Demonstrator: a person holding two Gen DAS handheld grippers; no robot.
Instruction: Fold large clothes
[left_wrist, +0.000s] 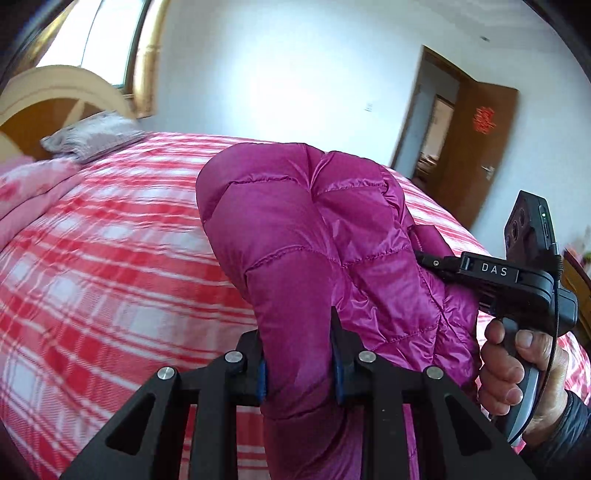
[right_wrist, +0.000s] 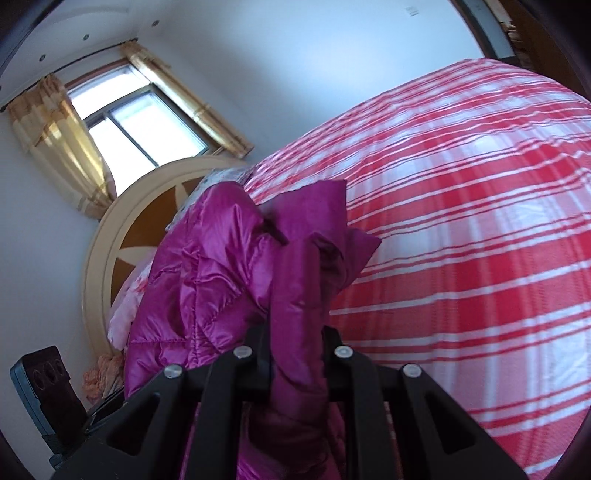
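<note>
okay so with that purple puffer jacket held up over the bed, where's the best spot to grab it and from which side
Grip the puffer jacket along its edge, one gripper on each side, coming from the near side. That is how it hangs now: the left gripper and right gripper each pinch a bunched fold above the plaid bedspread. Thin edges probably fit the narrow jaws better than the puffy middle.

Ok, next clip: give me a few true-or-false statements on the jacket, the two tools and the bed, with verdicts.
1. Both tools grip the magenta puffer jacket. True: left tool and right tool each pinch its fabric.
2. The jacket lies flat on the bed. False: it is bunched and lifted above the plaid bedspread.
3. The bedspread is solid blue. False: red and white plaid.
4. The door stands open. True.
5. A pillow lies near the headboard. True.
</note>
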